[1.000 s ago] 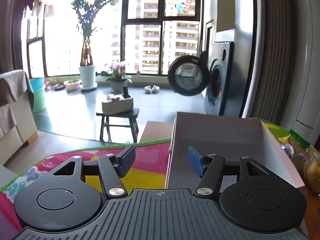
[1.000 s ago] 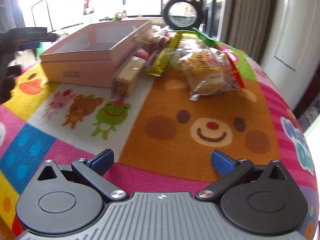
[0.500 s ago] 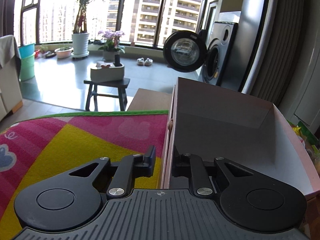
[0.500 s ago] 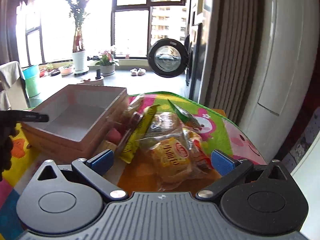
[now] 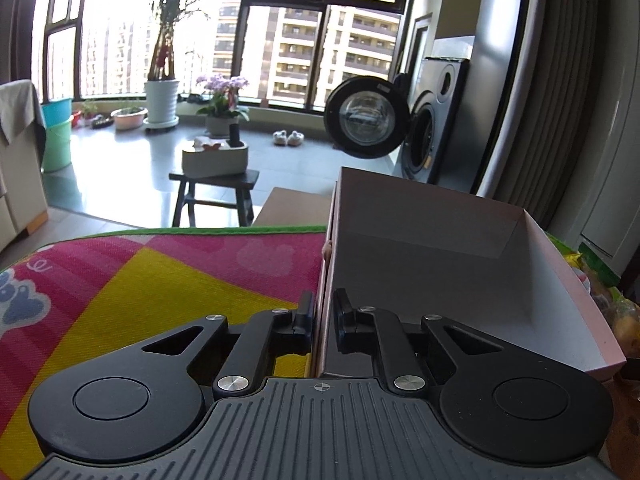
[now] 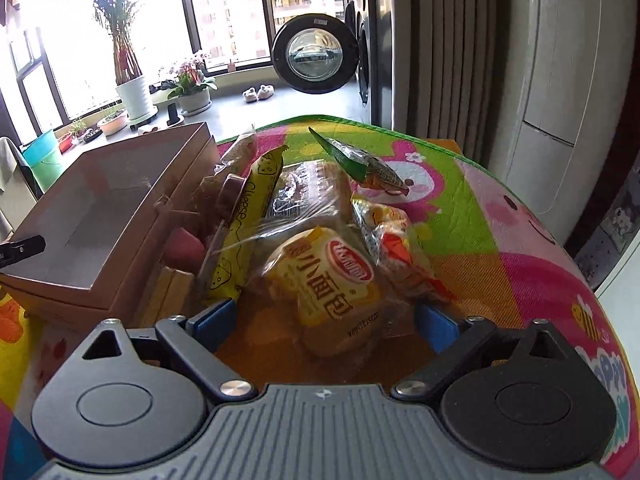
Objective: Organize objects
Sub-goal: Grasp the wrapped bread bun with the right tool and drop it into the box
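Observation:
An open pink box (image 5: 440, 264) rests on a colourful play mat (image 5: 160, 280). My left gripper (image 5: 323, 316) is shut on the box's near left wall, one finger outside and one inside. In the right wrist view the same pink box (image 6: 104, 216) sits at the left, with a heap of snack packets beside it. My right gripper (image 6: 324, 320) is open, its blue pads either side of a clear bag of small yellow bread packets (image 6: 320, 280). A yellow cheese stick packet (image 6: 244, 224) and a green-tipped packet (image 6: 360, 164) lie in the heap.
The mat (image 6: 520, 264) covers a table whose far edge drops to a tiled floor. A dark stool with a white tray (image 5: 214, 168) stands beyond. A washing machine with an open door (image 5: 372, 116) and a grey curtain (image 6: 460, 48) are at the right.
My left gripper closed onto the box's wall. My right gripper moved forward and down, so the bread bag now lies between its open fingers.

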Demonstrator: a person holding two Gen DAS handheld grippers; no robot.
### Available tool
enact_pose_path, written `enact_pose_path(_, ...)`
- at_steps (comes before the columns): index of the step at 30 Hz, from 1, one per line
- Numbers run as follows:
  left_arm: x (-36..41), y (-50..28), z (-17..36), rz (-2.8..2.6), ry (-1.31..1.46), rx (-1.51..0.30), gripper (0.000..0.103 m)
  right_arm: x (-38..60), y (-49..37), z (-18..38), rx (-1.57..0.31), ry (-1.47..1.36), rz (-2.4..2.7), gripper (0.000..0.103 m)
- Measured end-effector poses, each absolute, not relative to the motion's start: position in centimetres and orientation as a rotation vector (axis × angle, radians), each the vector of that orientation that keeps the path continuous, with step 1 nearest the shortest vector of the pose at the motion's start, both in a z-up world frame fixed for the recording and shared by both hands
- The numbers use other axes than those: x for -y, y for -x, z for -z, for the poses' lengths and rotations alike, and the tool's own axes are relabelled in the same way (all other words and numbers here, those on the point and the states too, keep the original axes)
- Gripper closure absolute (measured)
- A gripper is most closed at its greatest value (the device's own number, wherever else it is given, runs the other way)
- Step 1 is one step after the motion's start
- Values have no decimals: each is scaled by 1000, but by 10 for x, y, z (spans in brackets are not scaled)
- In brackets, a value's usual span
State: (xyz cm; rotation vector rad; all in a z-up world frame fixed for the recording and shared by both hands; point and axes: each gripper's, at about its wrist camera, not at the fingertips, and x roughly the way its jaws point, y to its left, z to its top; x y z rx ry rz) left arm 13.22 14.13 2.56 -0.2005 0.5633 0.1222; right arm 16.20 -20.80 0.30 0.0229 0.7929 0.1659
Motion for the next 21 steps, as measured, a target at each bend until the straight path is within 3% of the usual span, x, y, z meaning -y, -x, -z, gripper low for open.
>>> enact_pose_path(4, -144, -135, -23, -107, 213, -558, 90, 199, -182, 0, -782, 23, -187, 12)
enact_pose_path(6, -146, -136, -23, -99, 215, -558, 90, 194, -186, 3, -812, 60, -195, 34)
enact_pose_path(8, -146, -136, -22, -90, 209, -562, 90, 192, -180, 1, -831, 84, -195, 43)
enact_pose_path(16, -146, -135, -25, -80, 212, -570, 91, 196, -121, -35, -847, 136, -218, 45)
enact_pose_path(21, -132, -127, -31, -120, 114, -476, 93, 186, -96, -71, -849, 145, -276, 45)
